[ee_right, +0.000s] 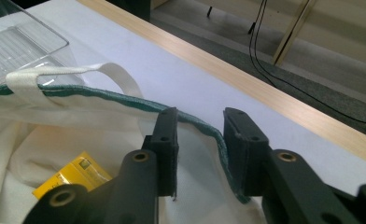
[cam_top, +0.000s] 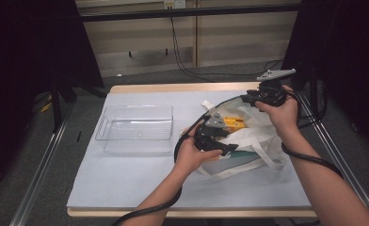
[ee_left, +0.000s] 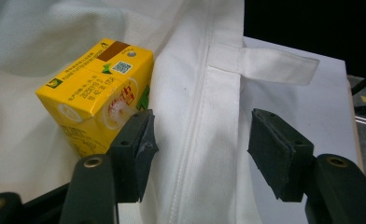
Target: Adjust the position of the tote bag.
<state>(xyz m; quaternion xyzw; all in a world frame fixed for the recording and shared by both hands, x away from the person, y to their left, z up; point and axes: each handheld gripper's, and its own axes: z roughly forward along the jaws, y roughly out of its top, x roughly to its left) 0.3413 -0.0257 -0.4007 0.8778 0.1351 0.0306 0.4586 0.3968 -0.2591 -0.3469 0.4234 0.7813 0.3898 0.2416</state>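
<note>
A white tote bag (cam_top: 255,141) with a green-edged rim (ee_right: 125,101) lies open on the right half of the table. Inside it rests a yellow drink carton (cam_top: 234,123), also visible as the carton (ee_left: 97,93) and the carton (ee_right: 73,179). My left gripper (cam_top: 225,143) reaches into the bag's mouth. In the left gripper view my left gripper (ee_left: 202,140) is open, with the bag's stitched seam between the jaws and the carton just outside its left jaw. My right gripper (cam_top: 247,100) is at the bag's far rim. In the right gripper view my right gripper (ee_right: 200,126) straddles that rim, jaws slightly apart.
A clear plastic tray (cam_top: 135,129) stands left of the bag, its corner (ee_right: 17,44) near the bag's handle strap (ee_right: 78,72). A white mat (cam_top: 126,179) covers the wooden table. Black cables trail from both grippers over the front edge.
</note>
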